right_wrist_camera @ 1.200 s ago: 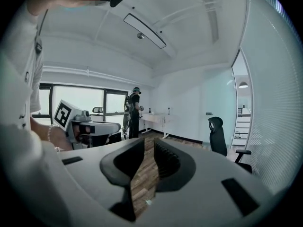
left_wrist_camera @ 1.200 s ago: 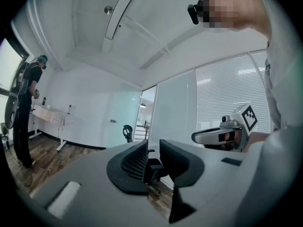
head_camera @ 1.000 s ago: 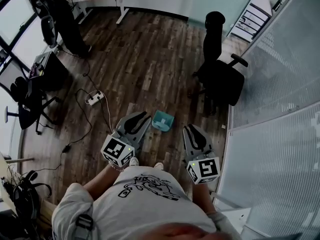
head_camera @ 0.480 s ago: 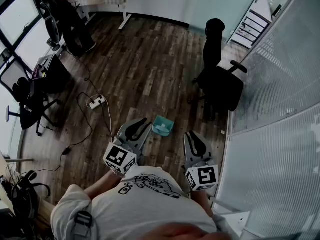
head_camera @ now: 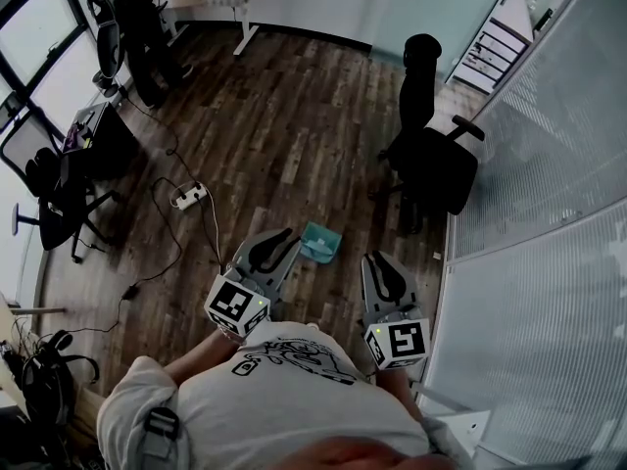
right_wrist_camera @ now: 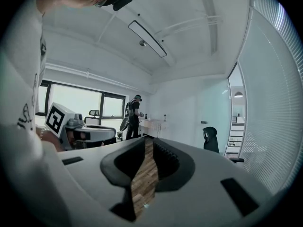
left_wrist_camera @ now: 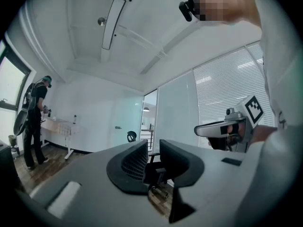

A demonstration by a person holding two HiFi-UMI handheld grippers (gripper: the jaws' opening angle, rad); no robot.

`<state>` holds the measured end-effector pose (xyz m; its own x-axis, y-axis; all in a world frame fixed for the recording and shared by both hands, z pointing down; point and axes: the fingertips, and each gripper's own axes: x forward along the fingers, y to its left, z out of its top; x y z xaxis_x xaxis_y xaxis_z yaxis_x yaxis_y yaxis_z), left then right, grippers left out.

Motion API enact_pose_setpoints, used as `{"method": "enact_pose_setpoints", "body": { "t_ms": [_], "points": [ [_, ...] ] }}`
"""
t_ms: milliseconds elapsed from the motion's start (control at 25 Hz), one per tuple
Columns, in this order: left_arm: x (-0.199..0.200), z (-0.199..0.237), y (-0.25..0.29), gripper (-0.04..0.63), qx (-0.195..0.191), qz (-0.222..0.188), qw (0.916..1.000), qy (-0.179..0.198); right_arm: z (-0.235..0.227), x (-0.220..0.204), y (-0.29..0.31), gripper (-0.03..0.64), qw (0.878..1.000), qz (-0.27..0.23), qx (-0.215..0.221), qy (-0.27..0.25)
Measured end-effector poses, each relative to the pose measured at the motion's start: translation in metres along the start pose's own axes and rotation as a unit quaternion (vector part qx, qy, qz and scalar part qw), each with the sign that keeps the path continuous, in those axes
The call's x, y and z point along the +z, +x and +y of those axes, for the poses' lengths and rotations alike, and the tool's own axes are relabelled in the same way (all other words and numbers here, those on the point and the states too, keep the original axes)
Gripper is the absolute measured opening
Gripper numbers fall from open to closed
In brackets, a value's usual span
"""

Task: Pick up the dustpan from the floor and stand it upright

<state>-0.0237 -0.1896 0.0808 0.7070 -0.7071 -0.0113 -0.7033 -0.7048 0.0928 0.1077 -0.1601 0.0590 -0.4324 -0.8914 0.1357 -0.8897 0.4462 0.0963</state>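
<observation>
The one real change is in the right tool [head_camera: 378, 260]: its jaws have just been closing. In the right gripper view [right_wrist_camera: 148, 151] only a narrow slit is left, with nothing in it but a strip of wooden floor [head_camera: 294, 116]. The left tool [head_camera: 279, 239] stands moderately parted and empty; in the left gripper view [left_wrist_camera: 153, 158] I see an office chair [left_wrist_camera: 131, 136] far off through the gap. The teal dustpan [head_camera: 320, 243] sits on the floor at lower centre of the head view, between the two tool tips and apart from both, much as it did a second ago. From this steep angle I cannot tell whether it stands upright or lies flat. I judge neither tool has a hold, so nothing is being lifted right now.
</observation>
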Motion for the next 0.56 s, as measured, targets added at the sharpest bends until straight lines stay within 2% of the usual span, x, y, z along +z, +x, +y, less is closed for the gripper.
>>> {"method": "enact_pose_setpoints", "body": {
  "t_ms": [560],
  "points": [
    [0.0025,-0.0063,-0.0051,0.072,-0.011,-0.002,0.9999,-0.005,0.0076,0.009,-0.005,0.046,1.0,-0.004,0.011,-0.002]
  ]
}}
